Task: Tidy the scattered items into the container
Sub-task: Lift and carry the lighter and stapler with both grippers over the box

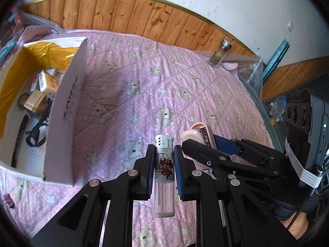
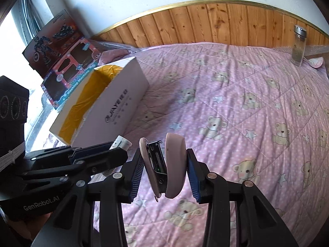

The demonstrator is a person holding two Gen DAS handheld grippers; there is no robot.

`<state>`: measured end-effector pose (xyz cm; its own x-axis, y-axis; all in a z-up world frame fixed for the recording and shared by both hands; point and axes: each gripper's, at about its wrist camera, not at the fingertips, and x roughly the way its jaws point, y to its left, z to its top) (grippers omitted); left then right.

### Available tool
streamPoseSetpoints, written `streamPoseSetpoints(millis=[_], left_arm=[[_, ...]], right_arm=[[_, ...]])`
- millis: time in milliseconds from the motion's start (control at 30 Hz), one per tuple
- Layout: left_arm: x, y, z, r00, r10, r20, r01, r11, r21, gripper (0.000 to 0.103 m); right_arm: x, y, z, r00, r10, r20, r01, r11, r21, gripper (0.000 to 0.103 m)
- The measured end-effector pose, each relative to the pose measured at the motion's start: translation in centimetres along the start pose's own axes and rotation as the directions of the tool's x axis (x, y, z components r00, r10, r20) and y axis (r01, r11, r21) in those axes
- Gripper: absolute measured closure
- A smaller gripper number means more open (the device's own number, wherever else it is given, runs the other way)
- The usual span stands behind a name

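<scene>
The left gripper (image 1: 164, 164) is pinching a light, slick lighter (image 1: 164, 177) mid-body, while the right gripper (image 2: 164, 170), fingers half-spread, is clamping a rigid pink stapler (image 2: 164, 166) across its flanks.

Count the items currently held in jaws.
2: a lighter in the left gripper, a pink stapler in the right gripper.

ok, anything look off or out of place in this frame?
Mostly fine. One straggler: a glass jar with a metal lid stands upright at the far edge of the pink quilt, far from the white box. The left gripper holds a lighter, the right gripper a pink stapler, gaping slightly.
</scene>
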<state>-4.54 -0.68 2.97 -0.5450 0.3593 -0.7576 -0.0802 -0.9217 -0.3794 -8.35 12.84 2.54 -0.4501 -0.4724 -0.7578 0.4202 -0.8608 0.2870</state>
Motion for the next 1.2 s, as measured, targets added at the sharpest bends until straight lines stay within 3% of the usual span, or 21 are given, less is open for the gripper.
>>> streamPoseSetpoints(millis=[433,1200], left_arm=[[-7.4,3.2,0.4,0.99,0.062,0.125,-0.058,0.998,-0.037,0.084],[-14.2,15.0,2.4,0.958,0.186,0.219,-0.137,0.965,-0.224,0.084]], right_arm=[[-1.6,7.2,1.6,0.998,0.048,0.038,-0.044,0.994,-0.099,0.061],[0.5,19.1,6.1,0.989,0.144,0.03,-0.132,0.956,-0.261,0.061]])
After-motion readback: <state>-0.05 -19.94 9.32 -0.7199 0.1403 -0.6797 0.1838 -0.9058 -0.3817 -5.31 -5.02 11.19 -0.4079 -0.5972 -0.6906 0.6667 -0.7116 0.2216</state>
